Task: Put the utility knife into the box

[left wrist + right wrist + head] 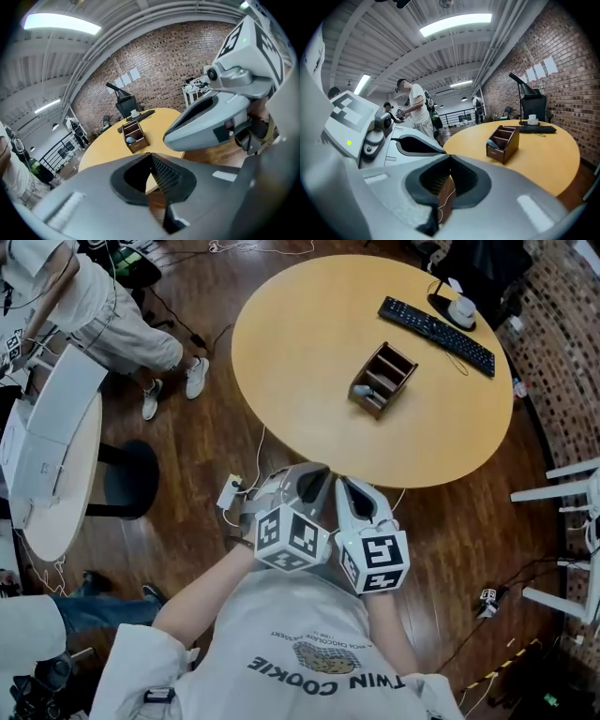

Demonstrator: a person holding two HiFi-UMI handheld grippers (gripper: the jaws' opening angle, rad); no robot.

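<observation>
Two tools, left tool (150, 154) and right tool (450, 157) both closed and empty, one box (382, 379) on one round worktop (309, 352), one knife (364, 390) inside it, one keyboard (436, 334), wood floor (206, 456), brick wall (164, 70)

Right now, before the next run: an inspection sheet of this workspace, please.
Surface: round wooden table, light finish.
Job's things: wooden compartment box near the table's middle; a grey-blue item, likely the utility knife, lies in its end compartment.
Clutter: black keyboard and white cup at the far edge.
Grippers: left gripper and right gripper both shut, nothing between the jaws, held off the table near the person's chest.
Cables: thin cable beside the keyboard; white plug block with its lead on the floor.
Surroundings: brick wall, second table, seated person, white chairs.
</observation>
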